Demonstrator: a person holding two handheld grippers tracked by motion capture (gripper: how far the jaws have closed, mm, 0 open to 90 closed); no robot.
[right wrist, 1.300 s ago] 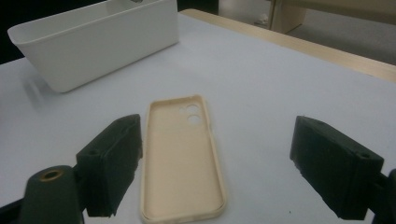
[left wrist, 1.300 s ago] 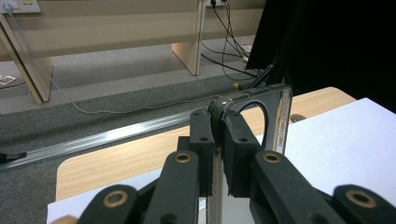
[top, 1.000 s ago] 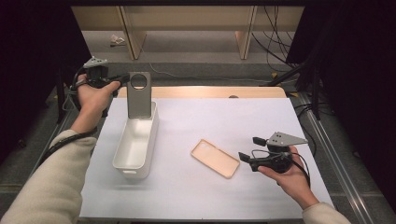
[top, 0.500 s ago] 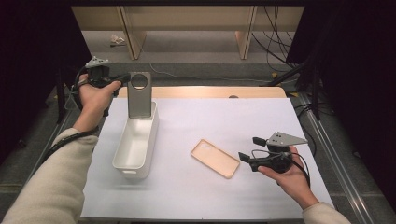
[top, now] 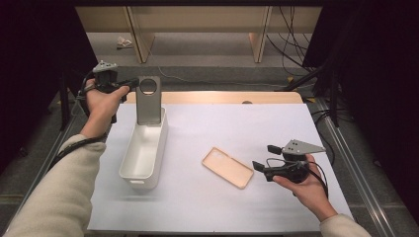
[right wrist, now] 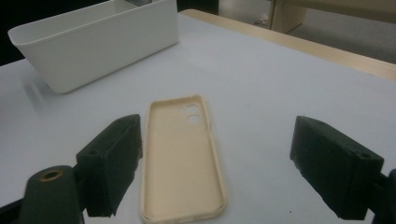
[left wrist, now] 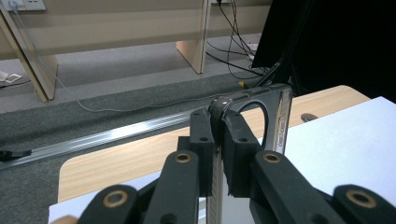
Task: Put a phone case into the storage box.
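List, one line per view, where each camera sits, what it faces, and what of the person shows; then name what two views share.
High view: above the person's side, looking forward and down on the table; both forearms, left gripper, right gripper.
Left gripper view: rides the left gripper, facing the far floor; jaws clamp the grey case.
Right gripper view: rides the right gripper, low over the table; open jaws flank the beige case.
Shared: high and right gripper views show the white bin.

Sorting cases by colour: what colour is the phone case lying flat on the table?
Pale beige phone case; the right gripper view shows it best.
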